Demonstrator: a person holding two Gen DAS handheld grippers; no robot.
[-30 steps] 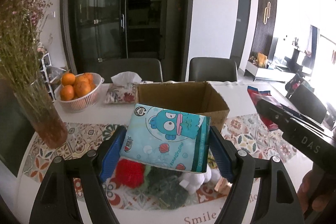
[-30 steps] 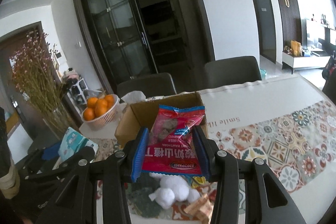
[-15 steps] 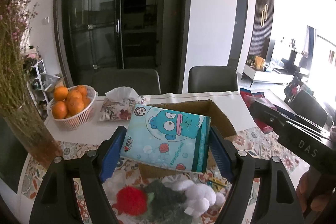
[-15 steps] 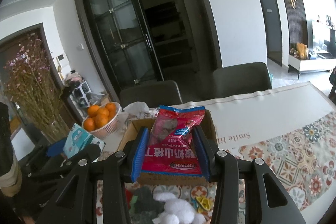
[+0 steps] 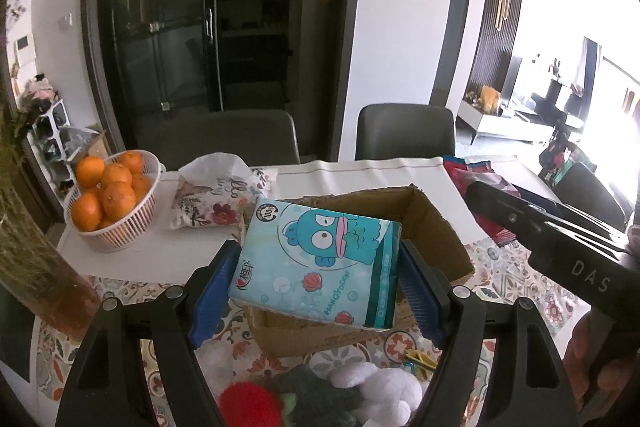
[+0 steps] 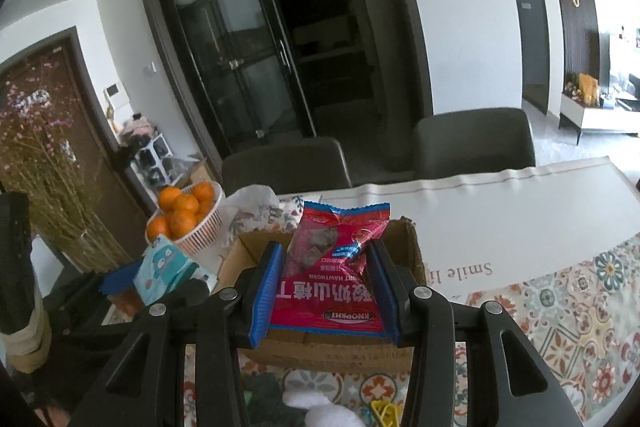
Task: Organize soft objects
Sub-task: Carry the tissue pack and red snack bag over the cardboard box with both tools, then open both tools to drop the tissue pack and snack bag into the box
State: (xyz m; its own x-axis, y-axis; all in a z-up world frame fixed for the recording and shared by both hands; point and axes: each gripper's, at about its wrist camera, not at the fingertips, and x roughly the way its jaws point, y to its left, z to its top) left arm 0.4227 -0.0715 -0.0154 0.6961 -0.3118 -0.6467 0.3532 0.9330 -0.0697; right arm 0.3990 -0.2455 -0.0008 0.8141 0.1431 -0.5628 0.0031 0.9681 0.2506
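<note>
Two grippers each carry a soft pack above the patterned table [image 6: 560, 311]. Nearest, under the left gripper [image 5: 316, 267], lie a red pompom [image 5: 248, 403] and a white plush toy [image 5: 380, 387]. The left gripper's blue pads are clamped on the sides of a blue cartoon tissue pack [image 5: 320, 259], held over the near edge of the open cardboard box [image 5: 432, 227]. The right gripper [image 6: 326, 283] grips a red snack bag [image 6: 332, 279] between its pads, likewise above the box's near wall, with the box mouth just ahead. Beyond the box, to the left, a floral tissue pouch [image 5: 216, 199] lies beside a white basket of oranges [image 5: 108, 199]. Farthest stand two dark chairs [image 5: 404, 135] against the table's far edge.
</note>
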